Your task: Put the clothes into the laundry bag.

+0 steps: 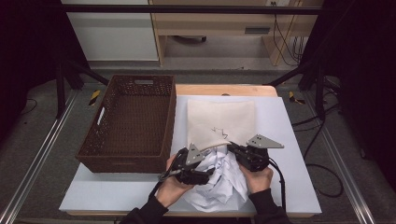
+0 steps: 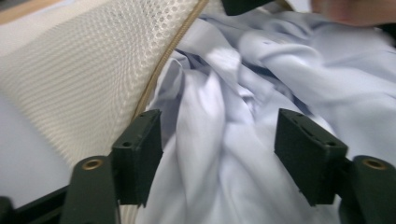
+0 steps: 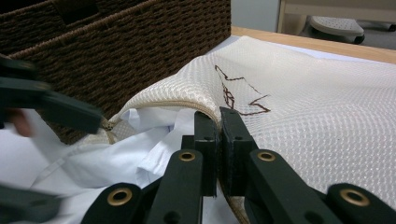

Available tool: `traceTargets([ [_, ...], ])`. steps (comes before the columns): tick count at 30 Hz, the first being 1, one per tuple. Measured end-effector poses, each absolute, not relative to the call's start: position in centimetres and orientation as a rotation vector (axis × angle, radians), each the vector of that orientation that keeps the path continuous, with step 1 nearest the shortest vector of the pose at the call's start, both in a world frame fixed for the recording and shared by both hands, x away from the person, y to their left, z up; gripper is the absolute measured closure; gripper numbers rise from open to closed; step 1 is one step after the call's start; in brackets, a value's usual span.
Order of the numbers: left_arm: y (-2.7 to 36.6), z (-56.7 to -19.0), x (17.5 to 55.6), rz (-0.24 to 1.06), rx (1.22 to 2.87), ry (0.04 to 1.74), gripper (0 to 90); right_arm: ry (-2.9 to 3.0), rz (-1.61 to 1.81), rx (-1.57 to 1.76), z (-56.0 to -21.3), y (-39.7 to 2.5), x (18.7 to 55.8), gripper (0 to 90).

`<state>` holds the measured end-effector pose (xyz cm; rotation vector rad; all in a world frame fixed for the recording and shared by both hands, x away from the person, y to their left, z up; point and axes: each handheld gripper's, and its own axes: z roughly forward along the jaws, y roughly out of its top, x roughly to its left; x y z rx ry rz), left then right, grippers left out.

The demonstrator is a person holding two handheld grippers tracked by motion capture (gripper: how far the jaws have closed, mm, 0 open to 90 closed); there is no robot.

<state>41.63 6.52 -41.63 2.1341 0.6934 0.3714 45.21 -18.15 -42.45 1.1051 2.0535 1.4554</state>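
Observation:
A cream mesh laundry bag (image 1: pixel 222 119) lies flat on the pale table cover, its open mouth toward me. A crumpled white shirt (image 1: pixel 224 179) spills out of that mouth. My right gripper (image 1: pixel 232 149) is shut on the bag's beige-trimmed rim (image 3: pixel 205 106) and holds it lifted a little. The right gripper view shows its jaws (image 3: pixel 218 126) pressed together on the rim, with the bag's mesh (image 3: pixel 303 93) beyond. My left gripper (image 1: pixel 201 171) stands open at the mouth, its jaws (image 2: pixel 224 140) either side of a fold of shirt (image 2: pixel 243 84), the mesh (image 2: pixel 70 70) to their left.
A dark brown wicker basket (image 1: pixel 168 126) with nothing in it stands against the bag's left side, close behind the grippers (image 3: pixel 140 42). A bare strip of table cover (image 1: pixel 289 140) runs to the right of the bag. Past the far edge is floor and a cabinet.

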Motion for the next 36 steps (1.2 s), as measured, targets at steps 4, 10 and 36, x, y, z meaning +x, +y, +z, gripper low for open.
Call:
traceTargets([
  [4,7.4,-43.1,40.0,0.334,2.181,0.700,27.6,2.051,1.455,1.100,-42.5,-18.2,45.2,86.6],
  [10,7.6,-45.8,40.4,0.196,2.189,0.762,28.5,2.052,1.444,1.109,-42.6,-18.1,45.1,86.9],
  [36,3.6,-43.7,43.2,0.317,2.148,0.706,83.1,2.051,1.458,1.114,-42.7,-17.9,45.2,86.7],
])
